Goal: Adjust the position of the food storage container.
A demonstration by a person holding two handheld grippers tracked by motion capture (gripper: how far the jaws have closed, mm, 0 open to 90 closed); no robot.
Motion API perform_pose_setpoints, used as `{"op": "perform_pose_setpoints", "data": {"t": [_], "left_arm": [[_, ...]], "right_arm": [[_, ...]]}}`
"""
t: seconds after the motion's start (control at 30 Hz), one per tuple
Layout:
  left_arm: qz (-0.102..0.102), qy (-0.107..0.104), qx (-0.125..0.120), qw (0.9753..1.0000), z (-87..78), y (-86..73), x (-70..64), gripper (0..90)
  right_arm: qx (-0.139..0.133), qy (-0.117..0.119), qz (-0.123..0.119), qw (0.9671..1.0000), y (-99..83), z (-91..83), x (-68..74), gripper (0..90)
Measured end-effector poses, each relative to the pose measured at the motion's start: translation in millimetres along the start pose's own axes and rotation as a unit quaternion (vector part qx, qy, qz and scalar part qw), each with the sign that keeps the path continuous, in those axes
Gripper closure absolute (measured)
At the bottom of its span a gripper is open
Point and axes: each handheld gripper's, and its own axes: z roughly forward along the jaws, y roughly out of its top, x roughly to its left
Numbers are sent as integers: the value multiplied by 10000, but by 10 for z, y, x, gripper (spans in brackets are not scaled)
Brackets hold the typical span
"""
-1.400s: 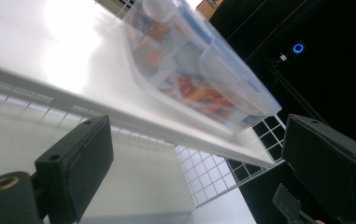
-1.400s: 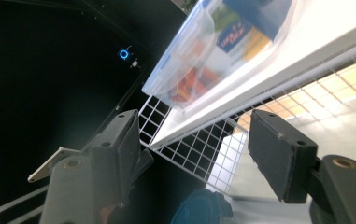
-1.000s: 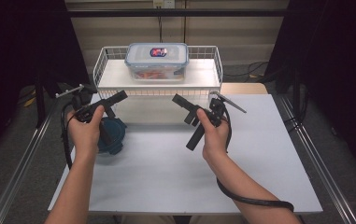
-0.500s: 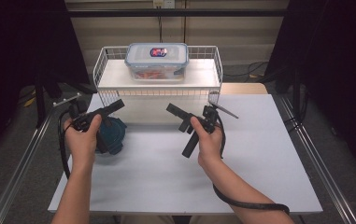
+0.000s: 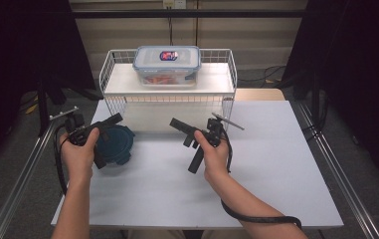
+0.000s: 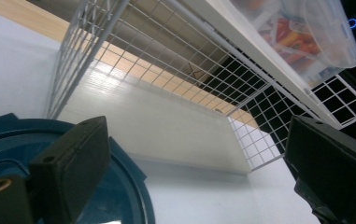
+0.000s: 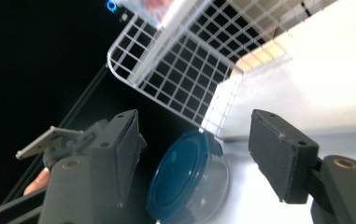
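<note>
While the round blue-lidded container (image 5: 113, 144) sits on the worktop (image 5: 256, 164) just in front of the wire rack (image 5: 169, 82), your left claw (image 5: 103, 140) hangs over it with jaws wide and empty, so lower it squarely until the jaws straddle the lid's rim before you squeeze. Your right claw (image 5: 184, 144), also wide and empty, is turned toward the container from well apart; bring it in level to steady the opposite side, and keep both clear of the rack's wire.

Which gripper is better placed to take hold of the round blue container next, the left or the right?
Probably the left. The left gripper is open right at the round blue container, with one jaw over its lid. The right gripper, also open, sits farther away across the table.
</note>
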Motion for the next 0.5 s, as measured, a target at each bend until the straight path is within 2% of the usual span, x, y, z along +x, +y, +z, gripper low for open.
{"op": "perform_pose_setpoints", "data": {"t": [0.07,0.2,0.27,0.33,0.4,0.5], "left_arm": [[-59,5,-1,10000,-4,0,36,68],[1,153,-31,9999,-42,19,126,69],[-6,328,-87,9994,-50,29,191,74],[-11,403,-35,9992,-48,35,257,108],[37,664,7,9978,-32,37,335,123],[71,867,65,9962,-5,42,426,208]], "right_arm": [[52,17,35,10000,-53,53,-31,351],[182,21,99,9998,-152,137,-76,369],[230,29,131,9996,-188,162,-87,368],[253,43,143,9996,-209,169,-83,367],[277,45,149,9995,-208,161,-70,364],[258,68,54,9996,-190,141,-55,361]]}}
